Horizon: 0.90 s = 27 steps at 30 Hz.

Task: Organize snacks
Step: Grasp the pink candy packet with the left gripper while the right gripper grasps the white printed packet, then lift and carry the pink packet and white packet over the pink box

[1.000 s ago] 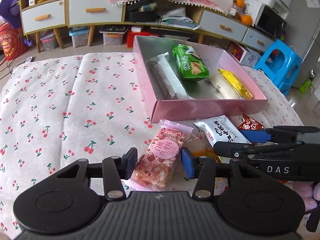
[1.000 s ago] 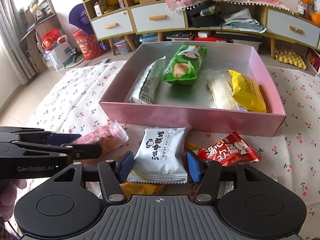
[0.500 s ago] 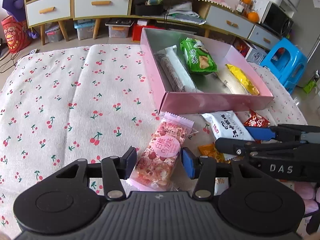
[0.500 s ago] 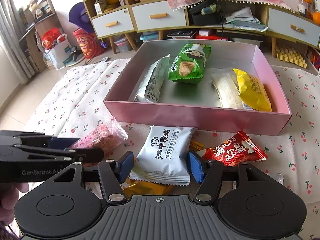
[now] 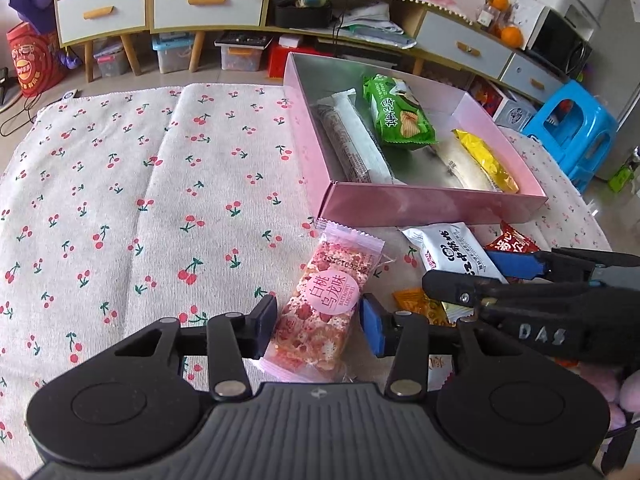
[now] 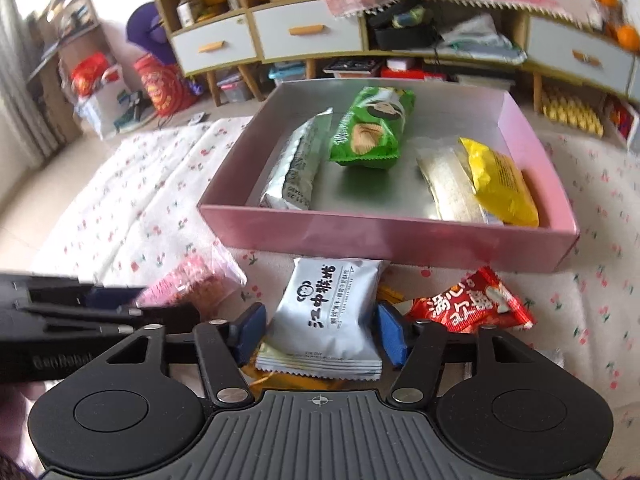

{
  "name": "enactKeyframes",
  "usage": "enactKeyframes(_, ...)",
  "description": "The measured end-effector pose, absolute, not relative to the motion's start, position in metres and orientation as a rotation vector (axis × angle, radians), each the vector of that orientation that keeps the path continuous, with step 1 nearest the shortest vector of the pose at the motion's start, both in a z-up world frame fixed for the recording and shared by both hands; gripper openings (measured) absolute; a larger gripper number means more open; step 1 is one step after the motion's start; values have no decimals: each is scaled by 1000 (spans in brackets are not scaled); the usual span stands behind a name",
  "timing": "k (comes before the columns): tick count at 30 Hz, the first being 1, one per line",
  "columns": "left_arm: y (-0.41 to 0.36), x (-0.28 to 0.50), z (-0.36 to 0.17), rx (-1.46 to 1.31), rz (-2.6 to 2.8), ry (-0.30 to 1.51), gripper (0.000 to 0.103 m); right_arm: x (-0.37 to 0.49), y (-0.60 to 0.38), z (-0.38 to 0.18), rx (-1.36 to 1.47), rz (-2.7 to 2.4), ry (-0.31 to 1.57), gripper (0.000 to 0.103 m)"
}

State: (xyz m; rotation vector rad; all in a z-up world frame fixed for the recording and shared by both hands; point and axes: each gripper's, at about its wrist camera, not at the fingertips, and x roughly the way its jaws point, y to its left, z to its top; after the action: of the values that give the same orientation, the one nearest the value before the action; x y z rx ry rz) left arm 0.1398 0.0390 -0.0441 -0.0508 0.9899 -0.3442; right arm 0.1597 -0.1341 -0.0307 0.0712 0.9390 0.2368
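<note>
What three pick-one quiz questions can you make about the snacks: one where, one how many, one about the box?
1. Where does the red crinkly plastic packet lie?
A. inside the box
B. on the cherry-print cloth, outside the pink cardboard box
C. on a stool

2. How many snack packets lie inside the box?
A. two
B. four
C. seven

3. The box is:
A. open on top
B. shut with a lid
C. upside down

Answers:
B, it lies on the cloth before the box's near wall.
B, there are a silver one, a green one, a white one and a yellow one.
A, its silver inside shows.
</note>
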Motion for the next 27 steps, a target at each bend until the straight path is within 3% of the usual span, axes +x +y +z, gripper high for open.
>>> enactKeyframes(27,50,130,-12,-295,-426,994,33,157,-192,17,411,254,957,54)
